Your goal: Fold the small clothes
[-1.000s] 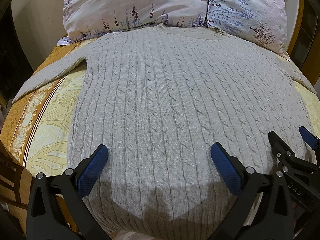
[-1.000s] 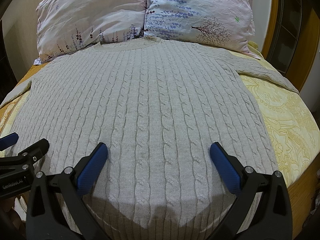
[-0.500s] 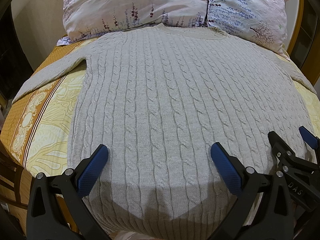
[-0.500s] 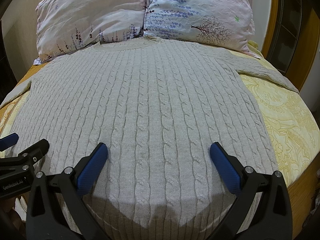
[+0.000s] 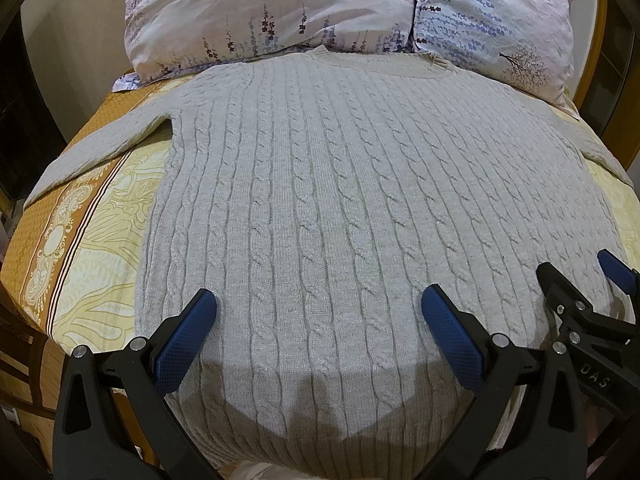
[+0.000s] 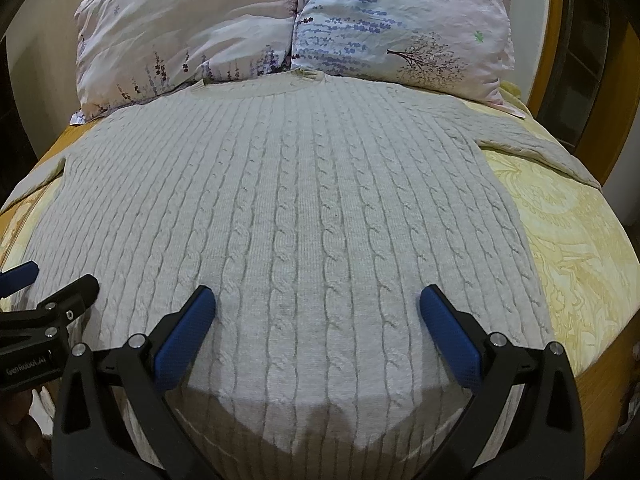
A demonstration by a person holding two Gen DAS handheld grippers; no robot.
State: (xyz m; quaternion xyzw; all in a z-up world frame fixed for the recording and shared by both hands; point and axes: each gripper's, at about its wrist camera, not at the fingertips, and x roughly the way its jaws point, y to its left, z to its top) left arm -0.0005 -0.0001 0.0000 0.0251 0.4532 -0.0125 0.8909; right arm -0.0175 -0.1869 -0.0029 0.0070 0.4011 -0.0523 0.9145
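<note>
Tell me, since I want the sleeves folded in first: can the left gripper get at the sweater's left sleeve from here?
Probably yes. The left gripper is open above the sweater, and the left sleeve lies flat and uncovered on the bedspread.

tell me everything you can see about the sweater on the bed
The sweater is a pale grey cable-knit pullover with a ribbed neckline, lying flat and unfolded on the yellow patterned bedspread. Its collar reaches the two floral pillows; both sleeves spread outward. The hem lies nearest the cameras. The open left tool and right tool are poised over its lower part; contact is unclear.
</note>
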